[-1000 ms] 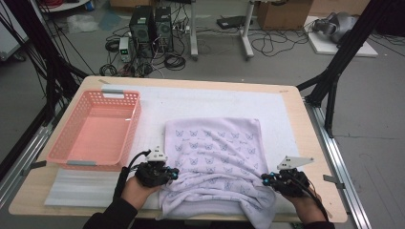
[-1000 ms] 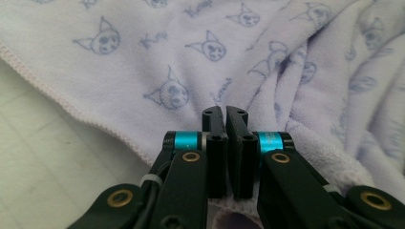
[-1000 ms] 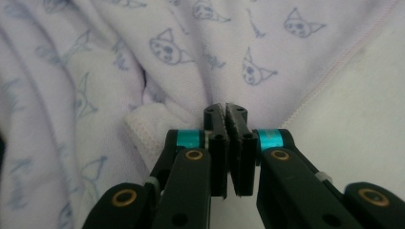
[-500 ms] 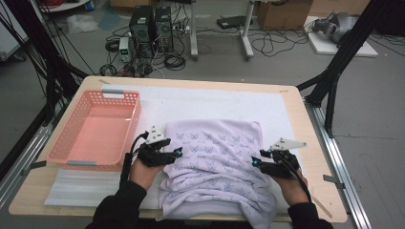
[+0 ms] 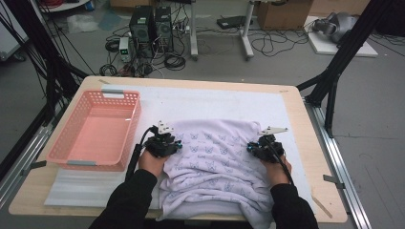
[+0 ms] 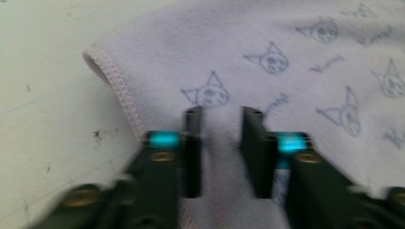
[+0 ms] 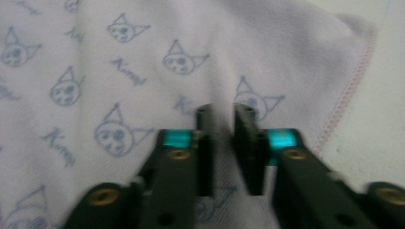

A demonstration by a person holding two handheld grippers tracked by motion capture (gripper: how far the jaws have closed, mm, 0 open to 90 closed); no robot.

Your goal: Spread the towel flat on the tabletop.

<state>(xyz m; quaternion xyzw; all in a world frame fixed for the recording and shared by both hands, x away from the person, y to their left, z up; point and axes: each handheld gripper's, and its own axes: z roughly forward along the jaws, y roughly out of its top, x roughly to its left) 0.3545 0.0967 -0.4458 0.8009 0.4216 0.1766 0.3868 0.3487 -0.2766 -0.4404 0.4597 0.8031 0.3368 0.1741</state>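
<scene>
We see both forearms low over the near edge of the surface (image 5: 200,102), claws angled inward. Left claw (image 5: 177,145) has just been closing, towel (image 5: 215,162) between its jaws, we cannot tell if it grips. Right claw (image 5: 250,148) is clenched on a towel fold just beside the hem

From above our side of the table (image 5: 296,102) we look forward and down across it, far enough back to take in the floor beyond. Our two gripper views ride low and close, each looking along its own jaws onto the printed cloth (image 5: 215,152), the stretch all three share: its left hem (image 6: 122,95) and right hem (image 7: 351,90).
</scene>
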